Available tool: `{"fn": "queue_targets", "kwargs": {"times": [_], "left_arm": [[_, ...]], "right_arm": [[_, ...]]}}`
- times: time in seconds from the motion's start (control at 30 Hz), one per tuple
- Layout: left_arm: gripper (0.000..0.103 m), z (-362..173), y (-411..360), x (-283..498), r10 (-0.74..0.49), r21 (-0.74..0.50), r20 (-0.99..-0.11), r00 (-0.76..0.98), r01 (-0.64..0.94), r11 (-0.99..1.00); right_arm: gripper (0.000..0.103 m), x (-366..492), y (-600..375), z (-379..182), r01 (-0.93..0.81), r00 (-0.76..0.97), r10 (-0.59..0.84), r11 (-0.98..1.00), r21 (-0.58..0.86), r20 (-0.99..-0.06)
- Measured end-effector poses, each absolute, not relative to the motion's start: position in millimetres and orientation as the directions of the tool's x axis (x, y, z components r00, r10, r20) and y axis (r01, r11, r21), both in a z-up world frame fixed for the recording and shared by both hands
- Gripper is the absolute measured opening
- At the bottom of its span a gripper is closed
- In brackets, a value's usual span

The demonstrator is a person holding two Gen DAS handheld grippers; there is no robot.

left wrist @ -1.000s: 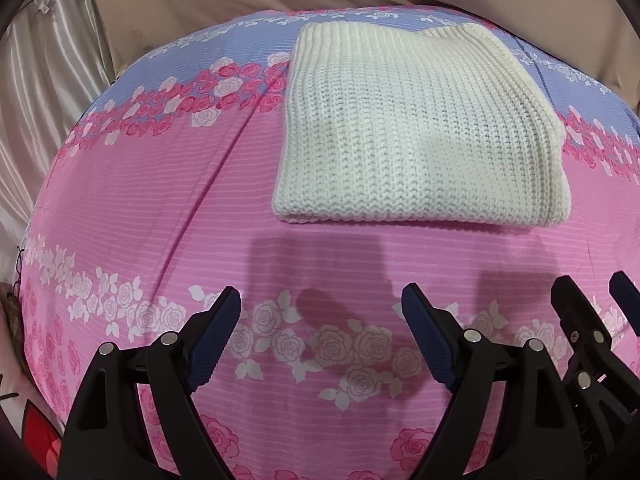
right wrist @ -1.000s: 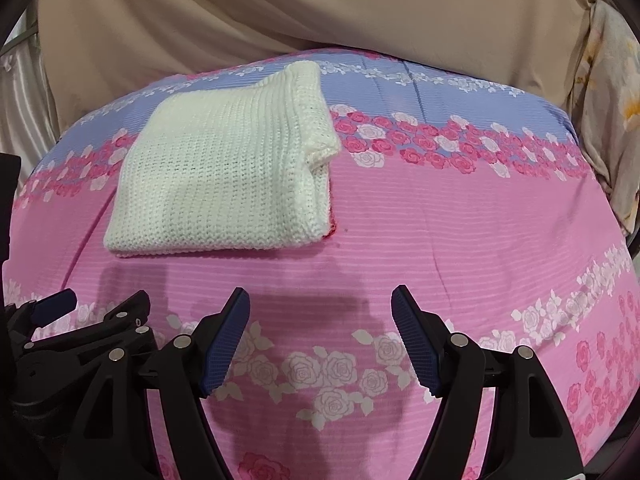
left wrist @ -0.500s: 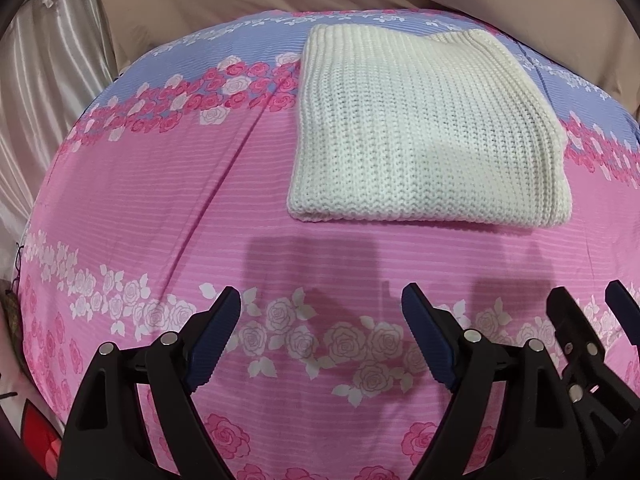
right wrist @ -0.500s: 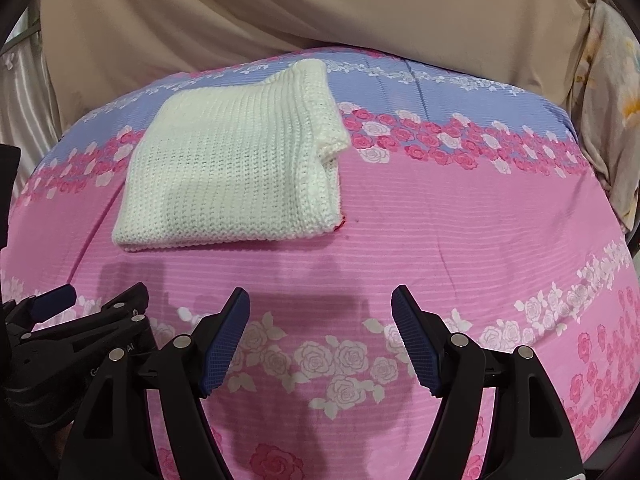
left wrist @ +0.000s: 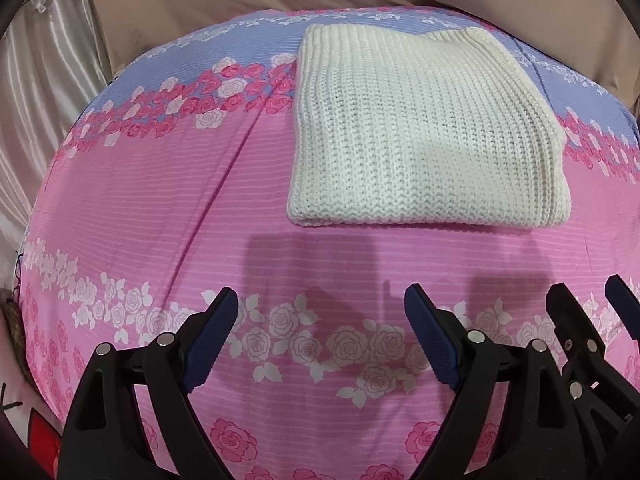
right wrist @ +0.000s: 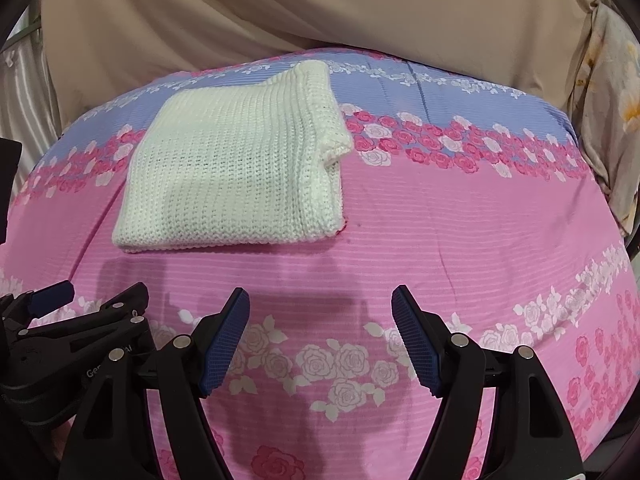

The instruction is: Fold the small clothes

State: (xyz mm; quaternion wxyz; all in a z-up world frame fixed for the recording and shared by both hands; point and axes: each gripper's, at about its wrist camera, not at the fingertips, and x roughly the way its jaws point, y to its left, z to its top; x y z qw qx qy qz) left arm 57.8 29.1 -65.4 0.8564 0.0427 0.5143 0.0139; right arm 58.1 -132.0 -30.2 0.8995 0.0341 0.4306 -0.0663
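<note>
I see a pink and blue floral bedsheet (left wrist: 168, 200) covering the work surface, with a beige cloth backdrop (right wrist: 280, 12) behind it. A folded cream knit sweater (left wrist: 420, 132) lies flat on the sheet towards its far edge, well apart from both tools. My left gripper (left wrist: 320, 334) hangs above the rose band, jaws wide, nothing between them; they have just been opening a little further. My right gripper (right wrist: 320, 334) is likewise spread wide and empty, beside the left. Compared with a second ago, the sweater sits marginally further right in the left view.
</note>
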Motion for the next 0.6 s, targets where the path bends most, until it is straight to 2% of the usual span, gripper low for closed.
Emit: {"fn": "queue_targets", "kwargs": {"times": [0.1, 0.27, 0.6], "left_arm": [[0.084, -66.2, 28.0, 62.6, 0.079, 0.109, -0.890, 0.449, 0.043, 0.993], [0.086, -65.9, 30.8, 70.2, 0.049, 0.076, -0.915, 0.400, 0.051, 0.996], [0.086, -56.6, 32.4, 76.9, 0.050, 0.075, -0.904, 0.424, 0.042, 0.996]], "right_arm": [[0.071, 61.0, -129.8, -29.6, 0.143, 0.607, -0.095, 0.990, -0.009, -0.789], [0.071, 66.5, -132.1, -25.7, 0.158, 0.591, -0.081, 0.987, 0.016, -0.802], [0.071, 69.5, -130.6, -21.6, 0.158, 0.599, -0.079, 0.987, 0.021, -0.797]]}}
